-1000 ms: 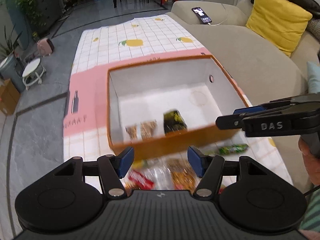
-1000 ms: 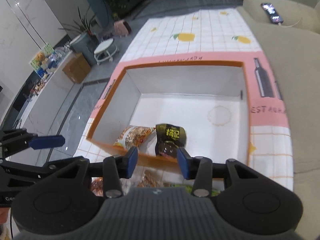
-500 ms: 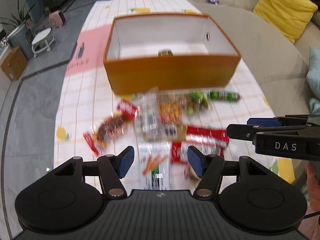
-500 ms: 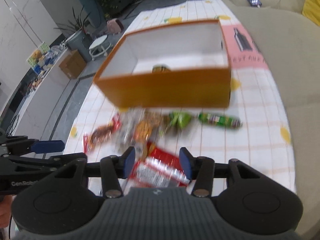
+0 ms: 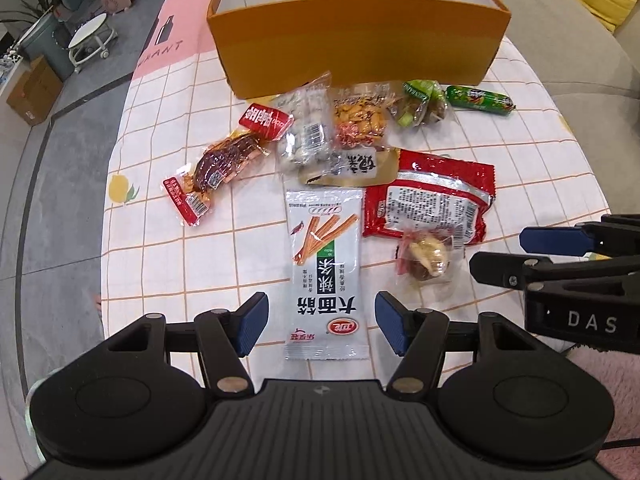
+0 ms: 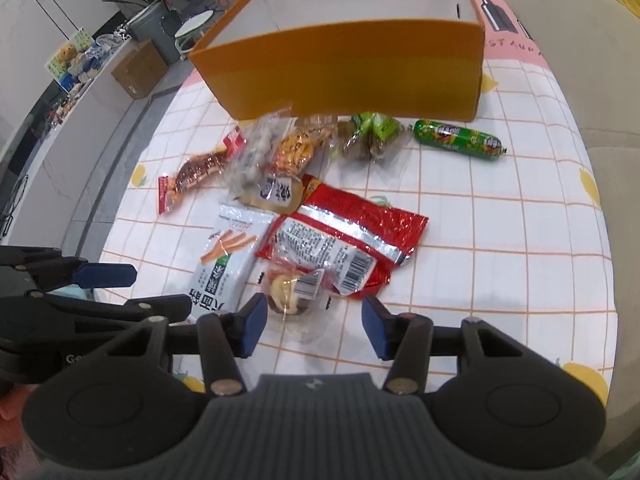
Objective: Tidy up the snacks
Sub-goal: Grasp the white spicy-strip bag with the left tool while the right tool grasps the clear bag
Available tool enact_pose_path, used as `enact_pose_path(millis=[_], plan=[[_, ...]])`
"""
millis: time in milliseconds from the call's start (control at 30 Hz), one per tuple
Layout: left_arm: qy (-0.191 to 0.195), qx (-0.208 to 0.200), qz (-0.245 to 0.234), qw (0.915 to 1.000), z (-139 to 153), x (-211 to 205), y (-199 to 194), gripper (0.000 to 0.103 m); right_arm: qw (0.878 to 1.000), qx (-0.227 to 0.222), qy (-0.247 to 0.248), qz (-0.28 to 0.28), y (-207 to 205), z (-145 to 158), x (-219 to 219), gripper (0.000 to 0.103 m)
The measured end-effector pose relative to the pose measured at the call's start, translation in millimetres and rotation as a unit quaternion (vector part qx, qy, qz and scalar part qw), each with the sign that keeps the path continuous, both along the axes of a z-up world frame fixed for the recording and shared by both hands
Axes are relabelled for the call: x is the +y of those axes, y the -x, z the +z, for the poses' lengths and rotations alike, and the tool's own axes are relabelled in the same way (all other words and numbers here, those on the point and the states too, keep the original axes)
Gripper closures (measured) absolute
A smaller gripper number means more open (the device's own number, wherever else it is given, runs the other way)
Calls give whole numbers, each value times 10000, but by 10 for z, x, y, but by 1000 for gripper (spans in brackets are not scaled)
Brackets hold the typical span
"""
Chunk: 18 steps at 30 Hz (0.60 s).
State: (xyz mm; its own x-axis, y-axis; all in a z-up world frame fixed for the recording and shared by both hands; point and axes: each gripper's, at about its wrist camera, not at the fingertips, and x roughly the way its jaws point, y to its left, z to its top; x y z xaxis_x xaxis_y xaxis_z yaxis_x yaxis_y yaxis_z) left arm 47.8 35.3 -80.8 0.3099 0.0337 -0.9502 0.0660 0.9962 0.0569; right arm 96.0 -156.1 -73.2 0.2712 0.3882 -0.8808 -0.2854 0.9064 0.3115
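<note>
1. Living room setup here: a low table under a checked lemon-print tablecloth (image 5: 168,264), a beige sofa (image 5: 568,44) running along its right edge, grey floor off the left edge.
2. The orange box (image 5: 360,48) is sitting toward the far end of the table, open top. From these angles I can't tell what's lying inside it.
3. The loose snacks are spreading out on the cloth in front of the box's near wall. Biggest is the red foil bag (image 5: 432,196), lying label-up near the middle, with the white stick-snack packet (image 5: 326,276) just beside it on the left, running toward the near edge.
4. Smaller stuff: a green sausage (image 5: 480,100) close to the box's right corner, and a small clear-wrapped treat (image 6: 294,288) touching the red bag's near edge.
5. The left gripper (image 5: 318,324) is hanging wide open over the white packet's near end, holding nothing; whether the pads are touching it, I can't tell.
6. The right gripper (image 6: 310,326) is also wide open and empty, straddling the clear-wrapped treat.
7. My take: it's a pick step, so come down until the pads are flanking one packet only, pinch across the narrow width, and avoid catching the neighbouring bag's edge.
</note>
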Motion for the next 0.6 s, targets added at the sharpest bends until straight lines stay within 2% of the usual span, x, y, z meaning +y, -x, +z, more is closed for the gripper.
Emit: enact_pose_path(millis=[300, 600], plan=[[159, 112, 201, 9996, -147, 119, -106, 31, 9997, 202, 20, -96, -68, -149, 52, 45], [281, 293, 335, 9986, -289, 214, -221, 31, 9969, 621, -325, -350, -290, -362, 125, 41]])
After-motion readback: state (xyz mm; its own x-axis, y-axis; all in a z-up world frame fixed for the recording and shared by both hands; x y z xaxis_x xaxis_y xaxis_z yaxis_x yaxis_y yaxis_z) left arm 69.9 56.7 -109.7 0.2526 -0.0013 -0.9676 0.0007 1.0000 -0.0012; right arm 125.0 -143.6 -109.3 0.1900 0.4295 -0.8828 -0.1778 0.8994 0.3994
